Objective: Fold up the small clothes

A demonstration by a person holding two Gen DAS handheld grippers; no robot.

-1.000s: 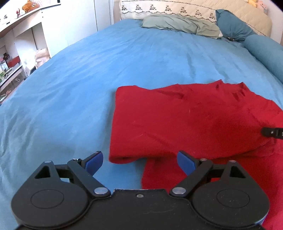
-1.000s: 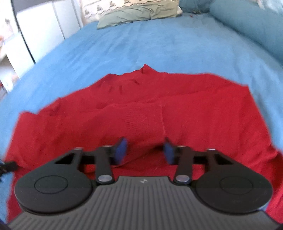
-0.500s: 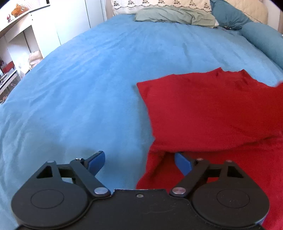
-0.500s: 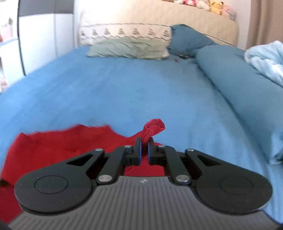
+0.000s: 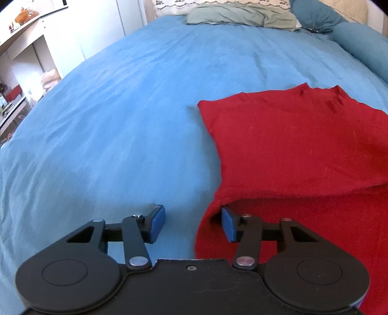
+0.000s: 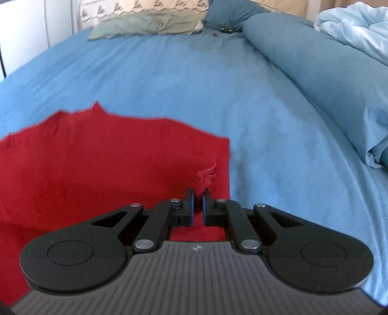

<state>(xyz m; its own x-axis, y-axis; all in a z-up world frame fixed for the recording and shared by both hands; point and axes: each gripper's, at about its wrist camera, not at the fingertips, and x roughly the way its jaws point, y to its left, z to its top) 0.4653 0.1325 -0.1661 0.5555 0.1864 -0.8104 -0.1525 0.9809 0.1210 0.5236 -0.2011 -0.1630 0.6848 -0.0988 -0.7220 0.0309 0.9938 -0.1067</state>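
Red knit top (image 5: 303, 150) spread on the blue bedspread (image 5: 133, 109), one gripper on it and one beside it.

Left wrist view: the garment lies right of centre with an upper layer folded over a lower one, and the left gripper (image 5: 192, 224) sits low at its near left edge with jaws wide apart, holding nothing. Its right blue pad (image 5: 228, 225) is tucked just under the fold's lip, while the left pad (image 5: 156, 224) rests over bare bedspread. A grey-green pillow (image 5: 240, 15) lies at the far end. Right wrist view: the right gripper (image 6: 198, 198) is pinched nearly closed on a bunched bit of the top's (image 6: 109, 164) right edge, with the crumpled fabric poking up between the fingertips. A rolled teal duvet (image 6: 315, 67) runs along the right side.
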